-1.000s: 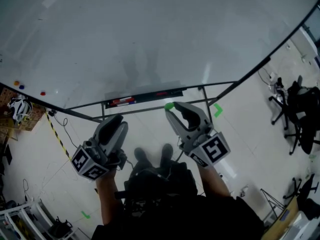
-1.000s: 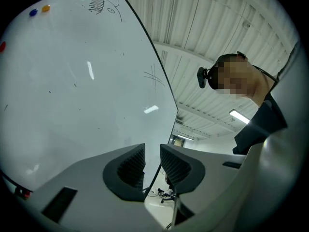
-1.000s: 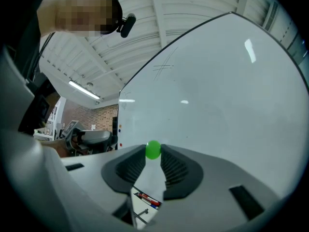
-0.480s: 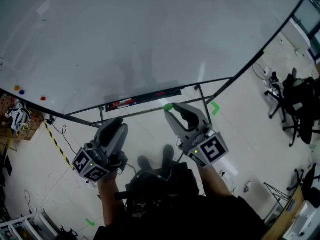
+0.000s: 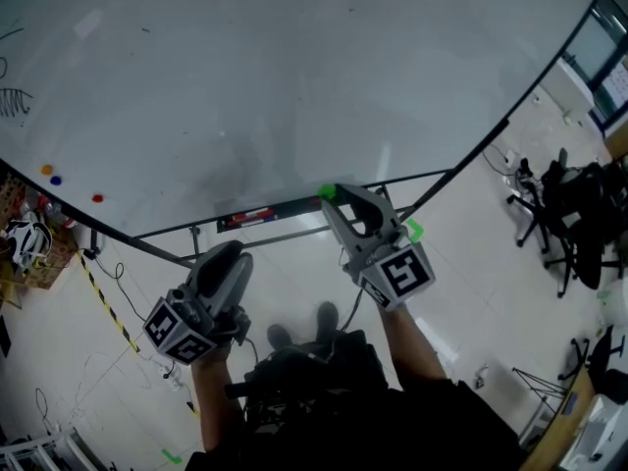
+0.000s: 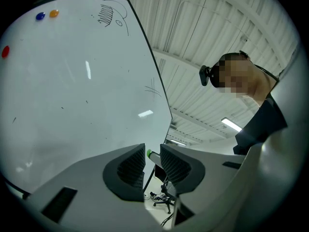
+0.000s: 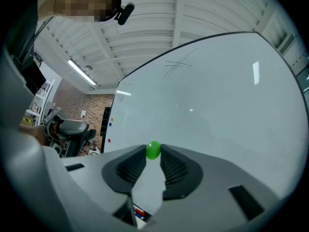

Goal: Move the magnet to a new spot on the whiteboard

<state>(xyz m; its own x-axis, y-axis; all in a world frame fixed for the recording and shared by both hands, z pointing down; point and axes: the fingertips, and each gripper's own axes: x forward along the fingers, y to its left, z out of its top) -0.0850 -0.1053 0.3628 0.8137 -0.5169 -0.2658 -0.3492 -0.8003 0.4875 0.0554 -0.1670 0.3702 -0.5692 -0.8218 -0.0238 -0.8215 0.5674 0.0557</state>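
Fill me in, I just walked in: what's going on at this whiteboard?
A person stands at a whiteboard with a gripper in each hand. The right gripper pinches a green magnet between its jaw tips, near the board's lower edge. The left gripper hangs lower, jaws slightly apart and empty. A red magnet sits far left.

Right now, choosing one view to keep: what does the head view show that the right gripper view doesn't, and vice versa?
Head view only: the left gripper and striped floor tape. Right gripper view only: the ceiling, a brick wall, and both pads pressing the magnet. Both: the whiteboard, the right gripper and the magnet at its tips.
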